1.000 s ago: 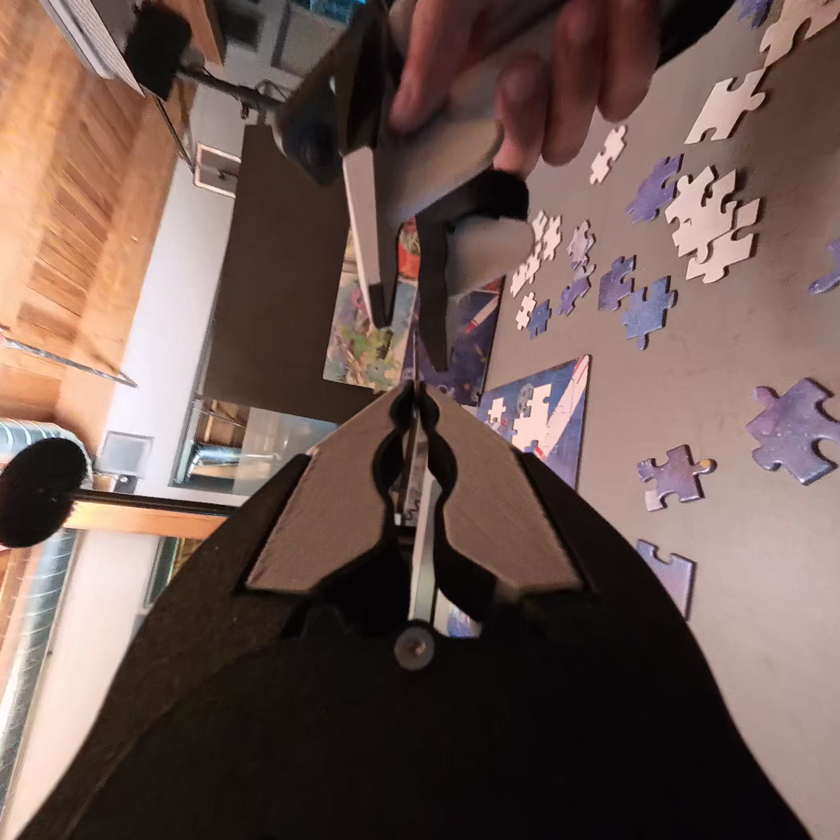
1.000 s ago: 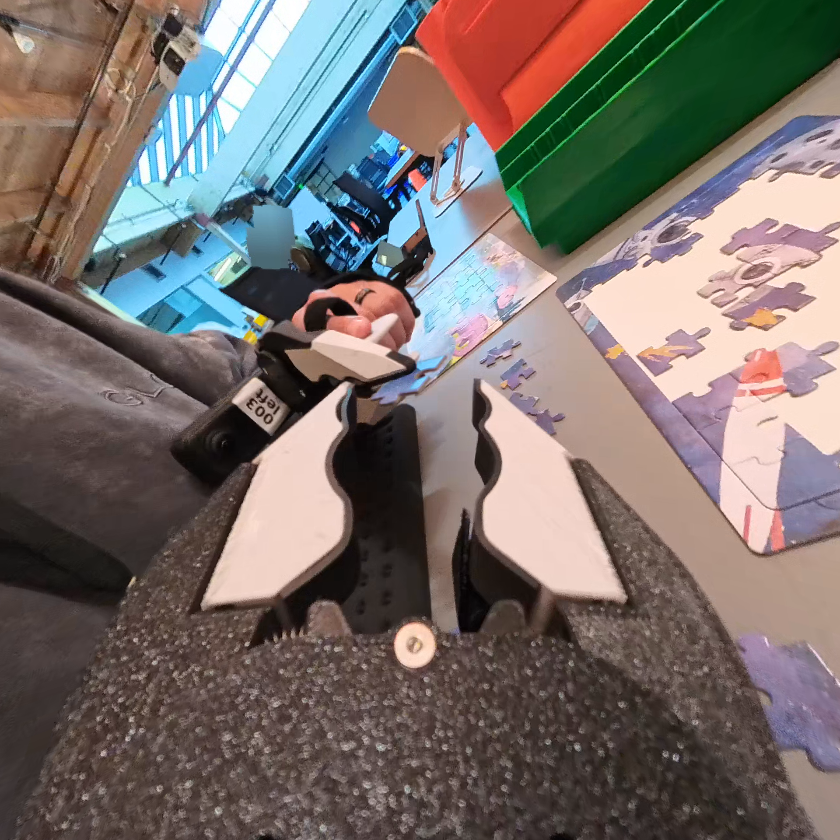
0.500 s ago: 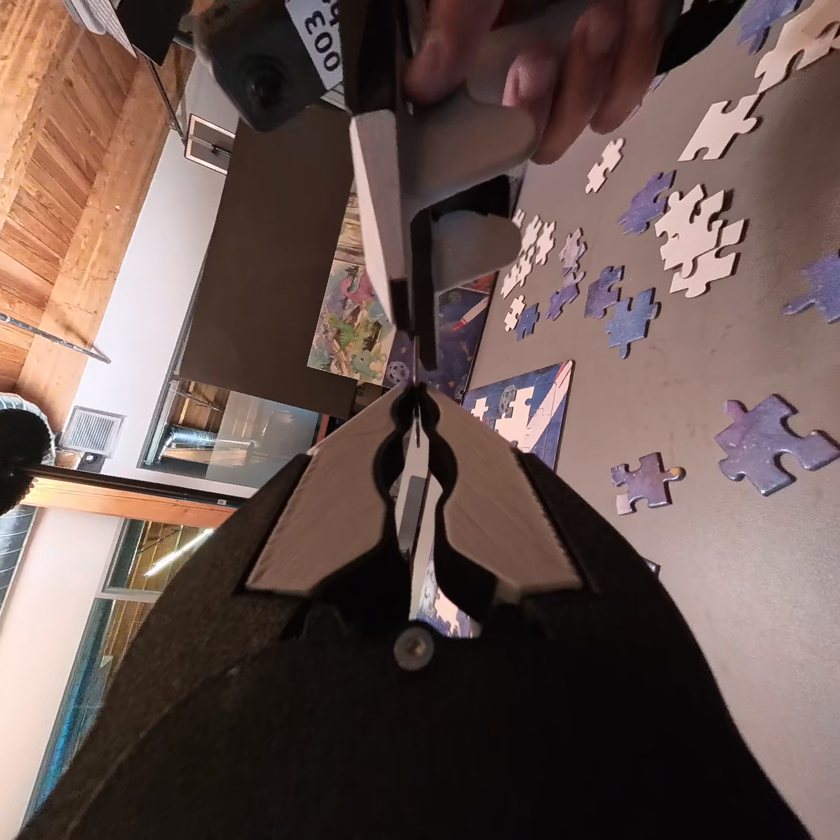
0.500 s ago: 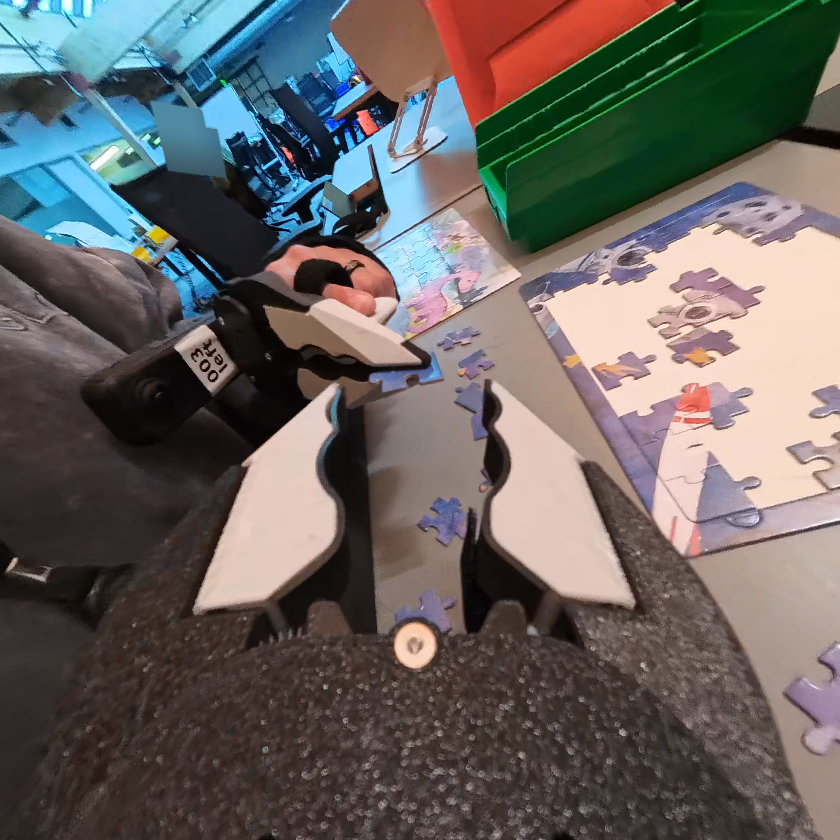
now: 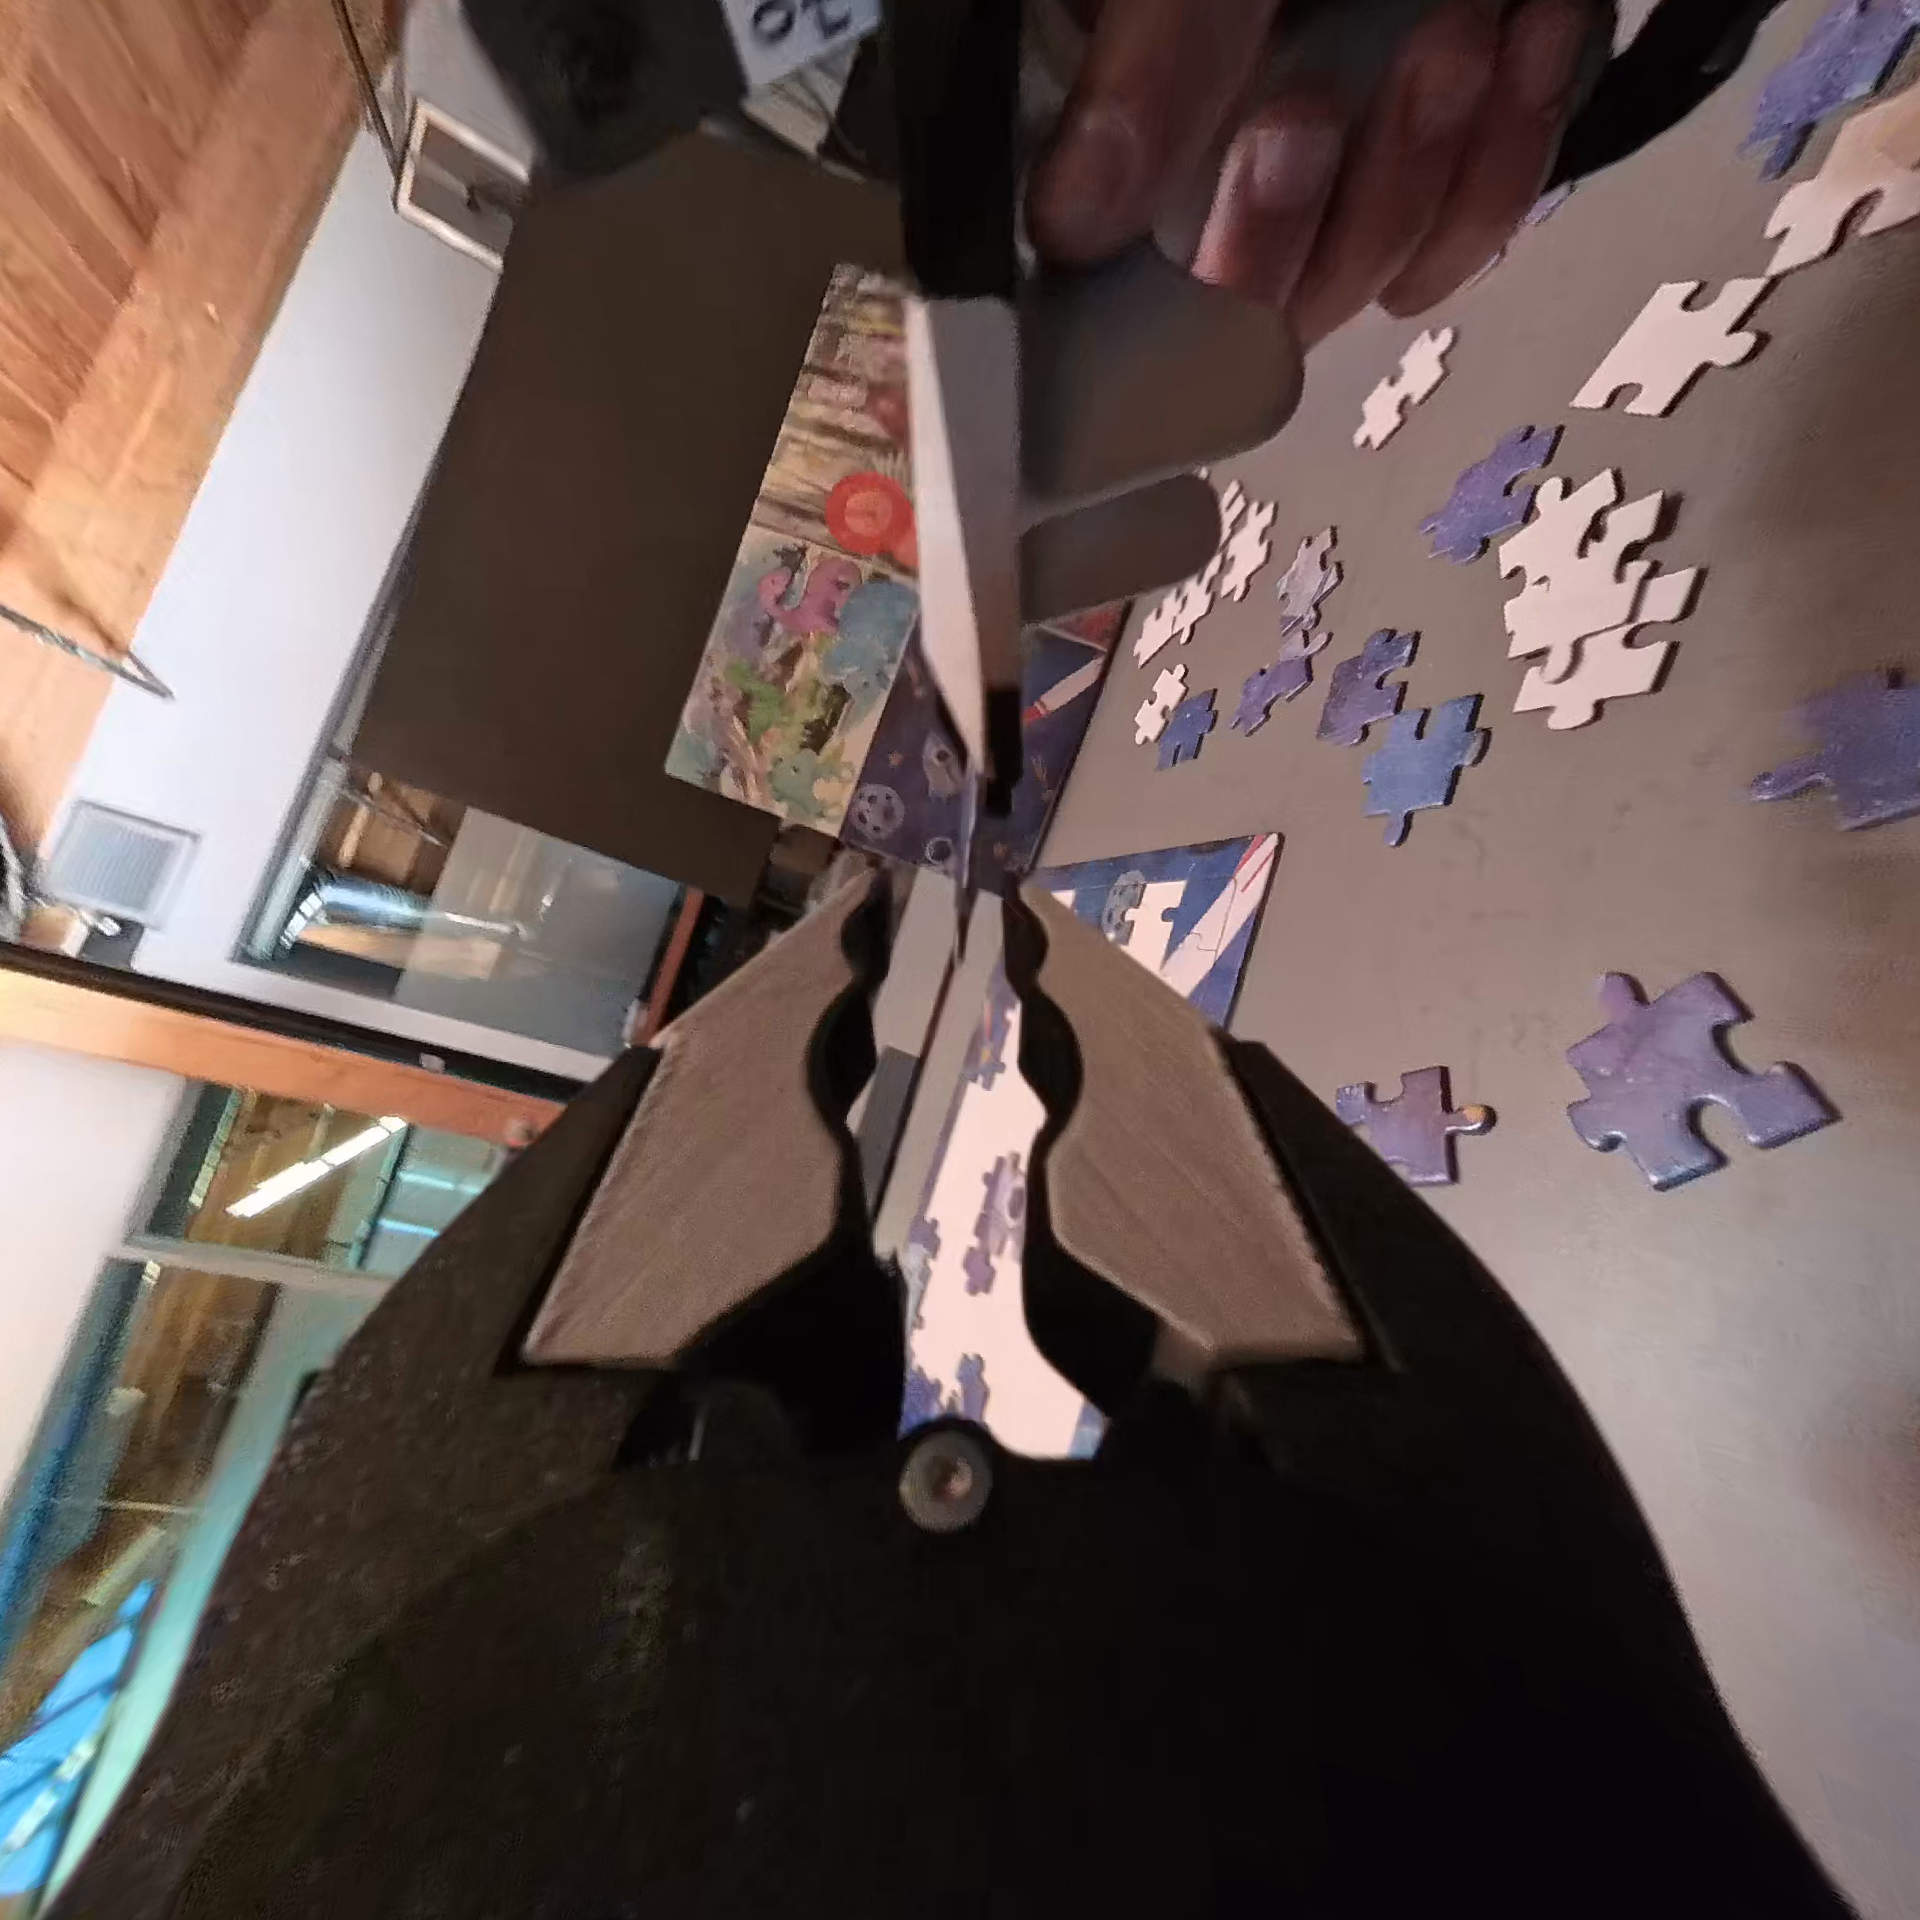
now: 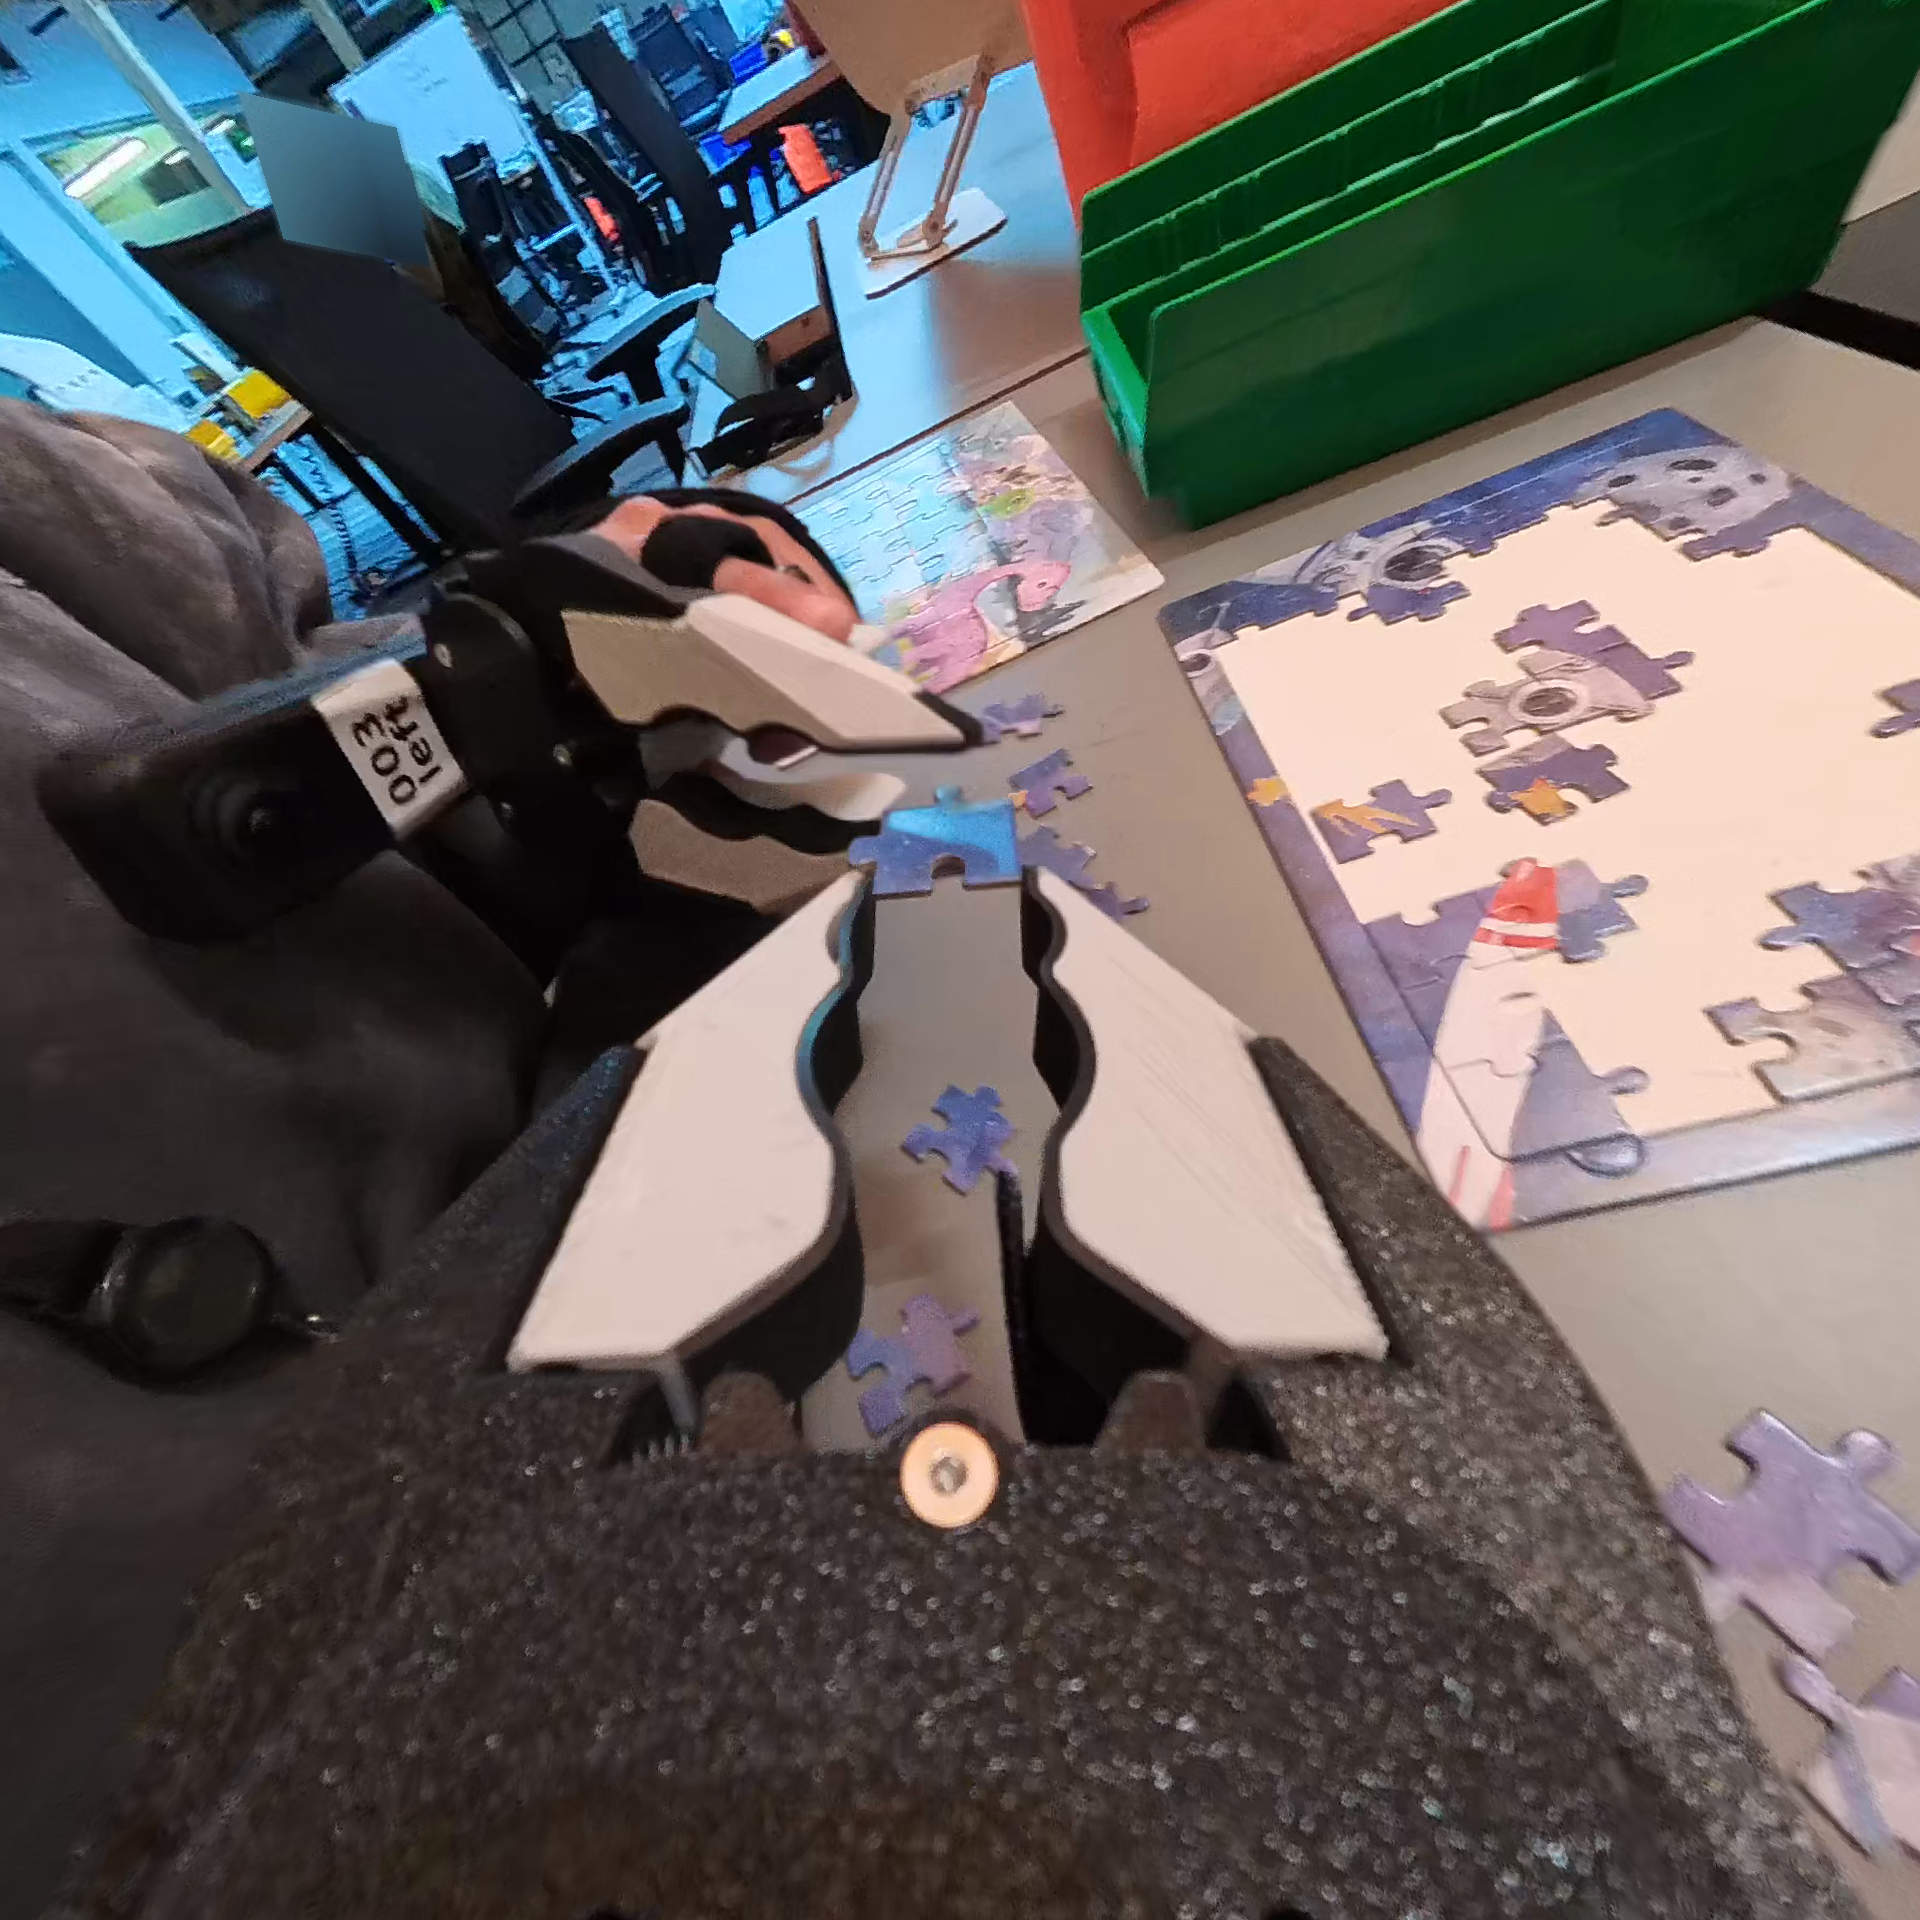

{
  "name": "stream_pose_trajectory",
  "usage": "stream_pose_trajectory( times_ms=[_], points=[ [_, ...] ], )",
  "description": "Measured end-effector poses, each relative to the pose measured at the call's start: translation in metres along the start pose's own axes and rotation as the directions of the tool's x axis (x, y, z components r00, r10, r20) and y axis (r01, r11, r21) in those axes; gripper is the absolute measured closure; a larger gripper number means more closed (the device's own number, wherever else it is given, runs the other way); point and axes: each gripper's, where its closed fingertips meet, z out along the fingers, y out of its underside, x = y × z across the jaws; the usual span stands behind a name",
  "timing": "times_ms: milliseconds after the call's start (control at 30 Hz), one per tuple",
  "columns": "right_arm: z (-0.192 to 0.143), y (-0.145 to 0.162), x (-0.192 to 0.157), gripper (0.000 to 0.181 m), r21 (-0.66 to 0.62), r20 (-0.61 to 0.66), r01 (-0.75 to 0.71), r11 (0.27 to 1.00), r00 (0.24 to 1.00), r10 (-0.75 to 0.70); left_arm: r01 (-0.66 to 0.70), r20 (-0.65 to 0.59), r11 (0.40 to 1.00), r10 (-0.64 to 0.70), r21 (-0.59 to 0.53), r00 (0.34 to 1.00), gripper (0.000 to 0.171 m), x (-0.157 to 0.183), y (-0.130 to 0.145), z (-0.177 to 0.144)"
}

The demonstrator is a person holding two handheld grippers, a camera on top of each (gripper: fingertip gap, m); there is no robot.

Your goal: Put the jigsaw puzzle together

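Between the right gripper [image 6: 945, 883] tips a blue puzzle piece [image 6: 940, 847] is pinched, held above the worktop [image 6: 1184, 862]. Just beyond, left gripper [image 6: 914, 769], jaws slightly parted, holding nothing. Farther right lies the part-built puzzle board [image 6: 1558, 831]; green bins [image 6: 1455, 312] behind.

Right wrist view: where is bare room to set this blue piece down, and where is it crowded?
Bare table lies between the space puzzle board's near edge and the purple piece. The board's white middle, beyond the rocket, is open. Crowded: scattered pieces left of the board, under the right gripper's jaws.
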Motion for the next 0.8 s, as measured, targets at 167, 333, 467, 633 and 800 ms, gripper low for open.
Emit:
stream_pose_trajectory(
  times_ms=[167,333,467,633,800],
  points=[
    [-0.022,0.005,0.042,0.153,-0.013,-0.213,0.079,0.997,0.974,-0.08,0.315,-0.072,0.937,-0.329,-0.15,0.942,0.151,0.0,0.031,0.005],
    [-0.026,0.0,0.042,0.153,0.063,-0.235,0.149,0.987,0.963,-0.131,0.877,-0.2,0.376,-0.923,-0.298,0.328,0.152,0.007,0.017,0.013],
    [-0.025,-0.009,0.039,0.153,0.123,-0.281,0.213,0.969,0.944,-0.171,0.893,-0.286,-0.251,-0.885,-0.374,-0.368,0.148,-0.002,0.0,0.017],
    [-0.022,-0.011,0.035,0.153,0.115,-0.348,0.304,0.946,0.904,-0.248,0.777,-0.345,-0.498,-0.703,-0.386,-0.622,0.147,-0.005,-0.01,0.019],
    [-0.018,-0.01,0.032,0.153,0.1,-0.353,0.341,0.935,0.89,-0.288,0.74,-0.319,-0.544,-0.674,-0.396,-0.666,0.151,0.002,-0.008,0.027]
  ],
)
